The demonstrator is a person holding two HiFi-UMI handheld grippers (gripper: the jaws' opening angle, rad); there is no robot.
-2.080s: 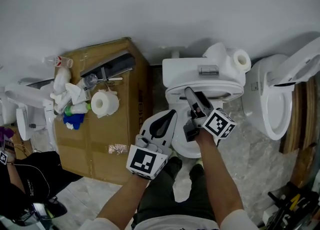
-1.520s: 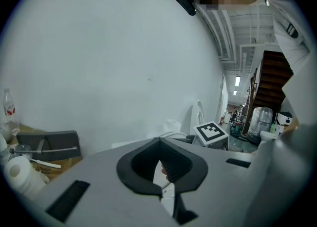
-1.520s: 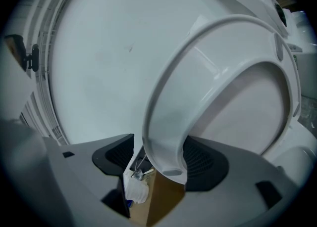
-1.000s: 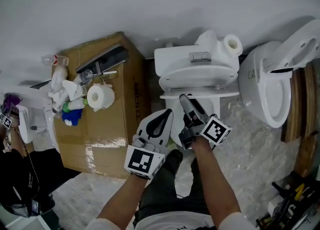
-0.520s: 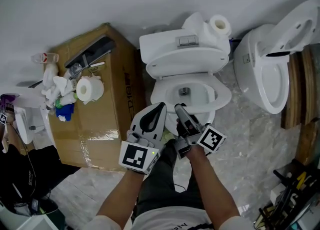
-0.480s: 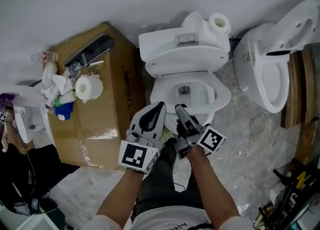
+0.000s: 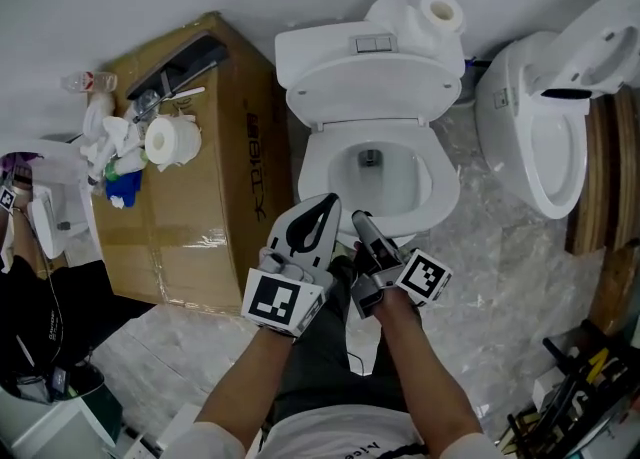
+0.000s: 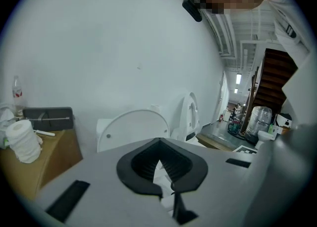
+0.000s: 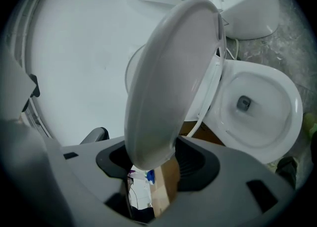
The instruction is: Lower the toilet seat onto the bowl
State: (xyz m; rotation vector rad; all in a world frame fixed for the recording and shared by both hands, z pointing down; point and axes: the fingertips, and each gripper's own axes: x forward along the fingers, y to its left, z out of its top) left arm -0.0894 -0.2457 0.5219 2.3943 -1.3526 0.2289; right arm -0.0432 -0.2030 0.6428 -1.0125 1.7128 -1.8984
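Note:
The white toilet has its bowl (image 7: 402, 209) open. Its hinged cover (image 7: 372, 87) stands raised against the tank; I cannot tell seat from lid. In the right gripper view the cover (image 9: 171, 72) rises beside the bowl (image 9: 257, 139) and shows through the jaw gap. My right gripper (image 7: 357, 217) hangs just before the bowl's front rim, open. Its jaws have just been closing a little, with nothing between them. My left gripper (image 7: 327, 201) hovers beside it on the left, shut and empty.
A cardboard box (image 7: 190, 187) left of the toilet carries a paper roll (image 7: 165, 140), bottles and a dark tool. Another roll (image 7: 443, 12) sits on the tank. A second toilet (image 7: 545, 137) stands at the right. A person (image 7: 30, 277) is at the left edge.
Both grippers have drawn back from the raised cover to the bowl's front rim and sunk a little. The bowl's inside has come into view. The right gripper has rolled.

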